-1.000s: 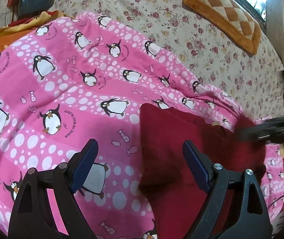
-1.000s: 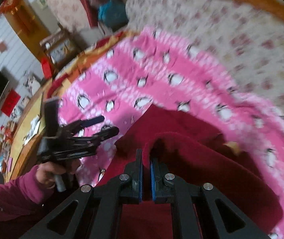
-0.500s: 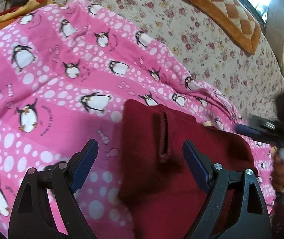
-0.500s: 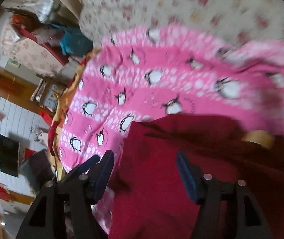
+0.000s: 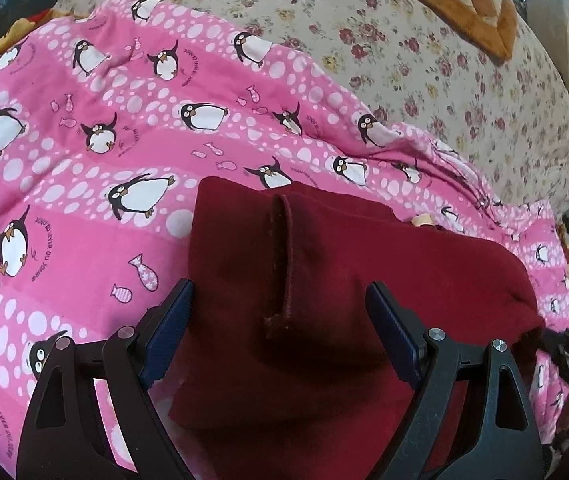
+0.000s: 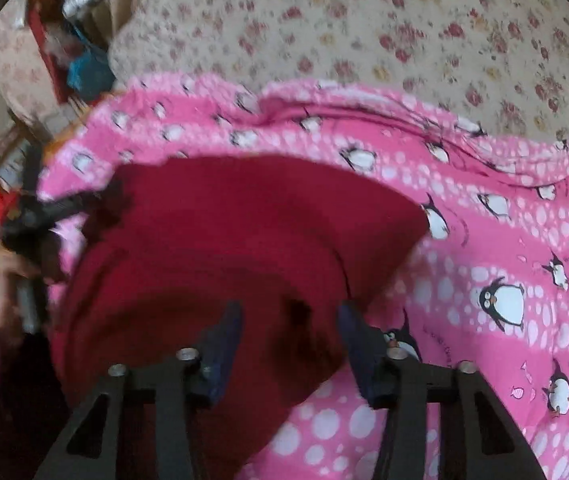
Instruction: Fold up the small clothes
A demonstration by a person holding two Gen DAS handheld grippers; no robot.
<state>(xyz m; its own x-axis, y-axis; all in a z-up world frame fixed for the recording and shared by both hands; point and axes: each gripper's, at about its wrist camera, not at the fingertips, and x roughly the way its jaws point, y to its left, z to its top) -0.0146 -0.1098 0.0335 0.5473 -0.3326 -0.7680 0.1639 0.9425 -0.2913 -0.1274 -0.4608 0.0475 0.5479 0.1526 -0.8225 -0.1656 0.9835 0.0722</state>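
Maroon garment (image 5: 324,264) folded, beneath spread left gripper (image 5: 280,336)

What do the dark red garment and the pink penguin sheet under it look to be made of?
Dark red garment: likely a soft knit or fleece, matte with a slightly fuzzy surface and a thick stitched hem ridge. Pink penguin sheet: probably thin printed woven cotton, smooth, with fine creases near its edge.

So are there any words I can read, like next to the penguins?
Curved writing beside the penguins on the pink penguin blanket: too small and turned to read.
Dark red garment: no words show.
Right wrist view: too blurred to read.
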